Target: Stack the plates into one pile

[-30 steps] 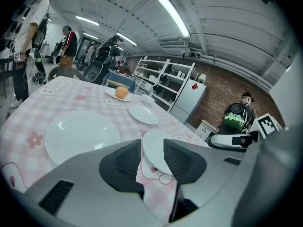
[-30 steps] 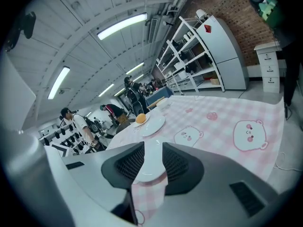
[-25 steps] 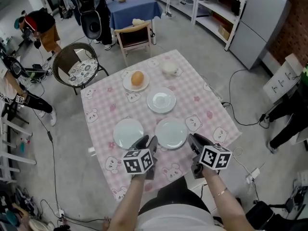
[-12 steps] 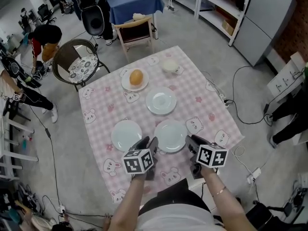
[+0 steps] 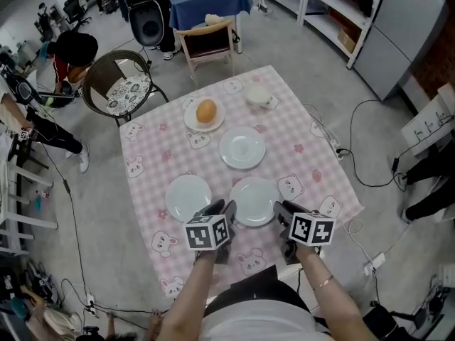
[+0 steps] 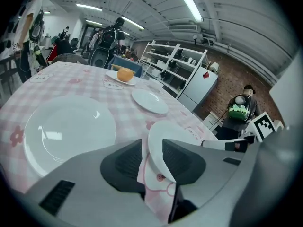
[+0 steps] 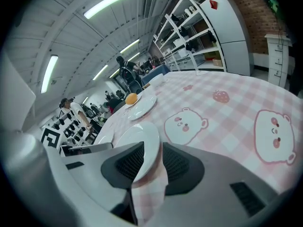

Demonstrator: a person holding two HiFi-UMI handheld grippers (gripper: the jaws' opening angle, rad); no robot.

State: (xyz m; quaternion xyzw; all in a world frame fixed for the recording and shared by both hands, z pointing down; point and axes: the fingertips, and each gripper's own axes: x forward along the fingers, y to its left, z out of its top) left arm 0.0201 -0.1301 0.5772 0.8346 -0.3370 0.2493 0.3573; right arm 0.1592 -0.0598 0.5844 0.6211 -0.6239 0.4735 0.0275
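Three empty white plates lie on the pink checked tablecloth (image 5: 298, 130): a near-left plate (image 5: 188, 196), a near-middle plate (image 5: 254, 200) and a farther plate (image 5: 242, 147). My left gripper (image 5: 219, 209) sits at the near-middle plate's left rim. Its jaws stand apart, and the rim of that plate (image 6: 177, 132) shows in the gap. My right gripper (image 5: 286, 210) sits at the same plate's right rim, open too, with the plate's edge (image 7: 142, 138) in the gap and cloth beside it. The near-left plate (image 6: 71, 131) lies to the left gripper's left.
A fourth plate holding an orange bun (image 5: 205, 112) and a small white bowl (image 5: 259, 95) sit at the table's far side. Two chairs (image 5: 121, 91) stand beyond the table. People are at the far left. Cables run across the floor on the right.
Both grippers have sunk a little toward the near-middle plate. The plates have not moved.
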